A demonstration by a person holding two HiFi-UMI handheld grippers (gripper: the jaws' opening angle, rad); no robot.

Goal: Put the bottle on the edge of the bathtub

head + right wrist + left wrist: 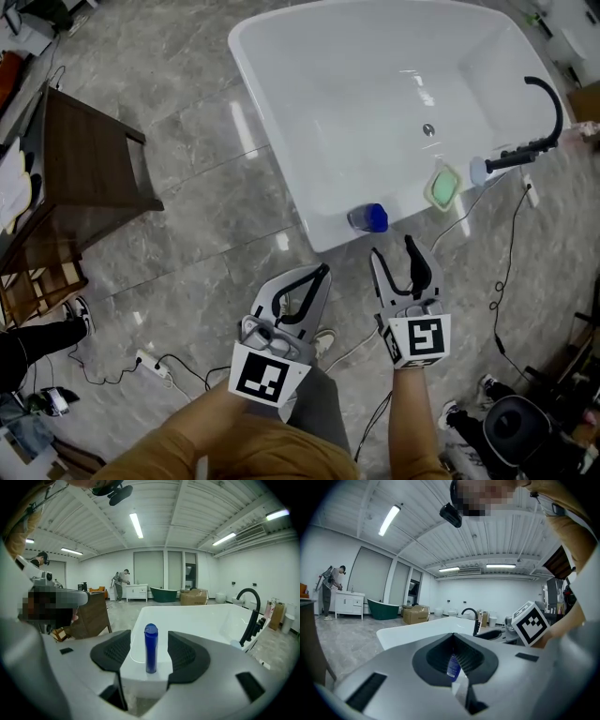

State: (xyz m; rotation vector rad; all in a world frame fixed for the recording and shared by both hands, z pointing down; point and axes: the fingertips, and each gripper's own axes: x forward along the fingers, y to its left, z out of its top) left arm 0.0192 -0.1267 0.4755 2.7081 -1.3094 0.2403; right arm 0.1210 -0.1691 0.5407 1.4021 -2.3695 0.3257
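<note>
I see the bottle (150,648) standing upright on the near edge of the bathtub (253,84) — between my right gripper's (394,251) spread jaws, neither pad touching it. My left gripper (323,270) — jaws together — hangs beside it, short of the tub.

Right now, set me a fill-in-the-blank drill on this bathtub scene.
The bottle is ___ in colour.
It stands ___, not tipped, on the bathtub edge.
The right gripper is ___, not shut.
The faucet is ___ in colour.
Missing words: blue; upright; open; black.
</note>
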